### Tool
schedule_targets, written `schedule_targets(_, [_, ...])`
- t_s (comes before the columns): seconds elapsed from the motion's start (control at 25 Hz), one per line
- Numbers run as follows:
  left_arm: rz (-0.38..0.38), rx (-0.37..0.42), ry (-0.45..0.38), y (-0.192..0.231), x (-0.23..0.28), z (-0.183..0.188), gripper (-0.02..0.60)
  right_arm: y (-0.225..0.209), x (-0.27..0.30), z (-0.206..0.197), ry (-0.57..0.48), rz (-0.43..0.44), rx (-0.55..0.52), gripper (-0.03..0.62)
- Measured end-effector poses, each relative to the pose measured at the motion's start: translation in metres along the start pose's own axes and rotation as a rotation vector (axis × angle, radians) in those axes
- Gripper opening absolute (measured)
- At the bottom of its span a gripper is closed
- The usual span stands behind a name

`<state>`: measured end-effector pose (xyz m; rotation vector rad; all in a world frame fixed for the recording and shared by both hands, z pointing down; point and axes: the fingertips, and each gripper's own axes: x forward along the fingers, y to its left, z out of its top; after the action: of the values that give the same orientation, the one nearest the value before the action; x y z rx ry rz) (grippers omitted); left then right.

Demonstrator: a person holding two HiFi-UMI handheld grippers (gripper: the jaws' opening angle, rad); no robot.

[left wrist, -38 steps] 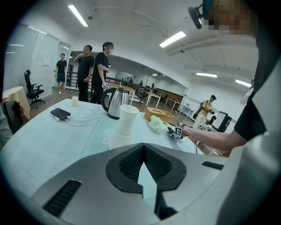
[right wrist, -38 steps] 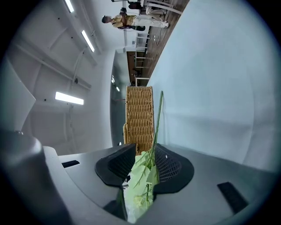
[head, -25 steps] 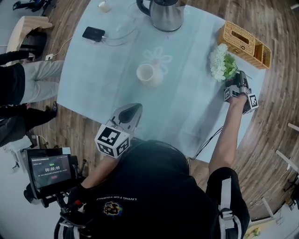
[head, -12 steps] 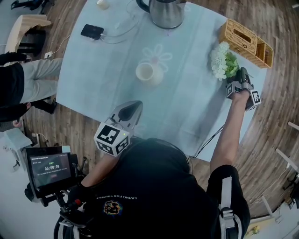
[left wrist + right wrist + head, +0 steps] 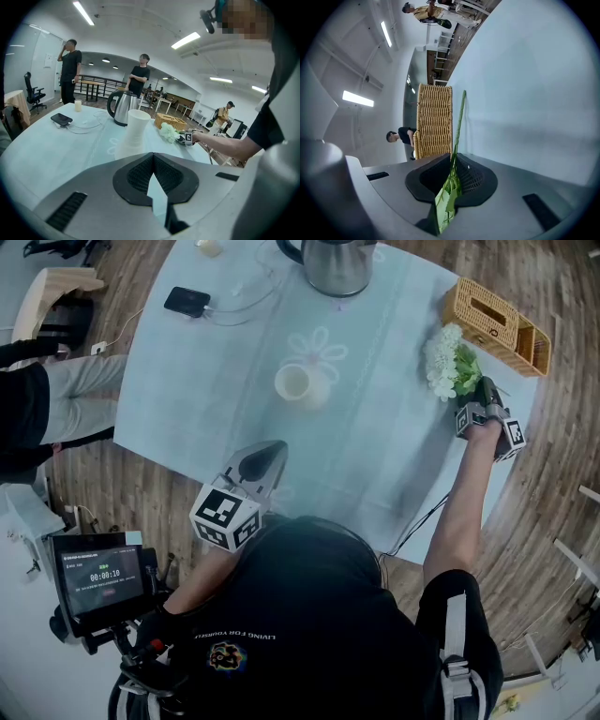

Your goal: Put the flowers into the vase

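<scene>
A cream vase (image 5: 300, 385) stands upright near the middle of the pale blue tablecloth; it also rises ahead in the left gripper view as the vase (image 5: 136, 129). White flowers (image 5: 448, 362) with green leaves lie at the table's right edge. My right gripper (image 5: 485, 390) sits at their stem end. Its jaws have just been closing, and in the right gripper view the gripper (image 5: 453, 157) pinches the green stems (image 5: 460, 124). My left gripper (image 5: 258, 465) hovers at the table's near edge, shut and empty, its tips (image 5: 153, 157) pointing at the vase.
A wicker basket (image 5: 487, 320) stands just behind the flowers. A steel kettle (image 5: 333, 266) is at the far edge, and a phone (image 5: 186, 302) with a cable lies far left. People stand off the table's left side (image 5: 37, 409). A small screen (image 5: 98, 582) sits low left.
</scene>
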<state>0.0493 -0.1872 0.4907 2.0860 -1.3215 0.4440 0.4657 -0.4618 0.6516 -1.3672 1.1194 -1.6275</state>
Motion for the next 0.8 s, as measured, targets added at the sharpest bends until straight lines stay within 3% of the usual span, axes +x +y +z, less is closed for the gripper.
schedule_targets(0.48, [0.012,0.001,-0.004,0.005,-0.001,0.000,0.008,-0.004,0.006,-0.005,0.005,0.013,-0.002,0.041])
schedule_targets(0.8, [0.016,0.007,-0.028,0.008,0.001,0.003,0.008,0.017,0.011,-0.015,0.021,0.075,-0.051,0.038])
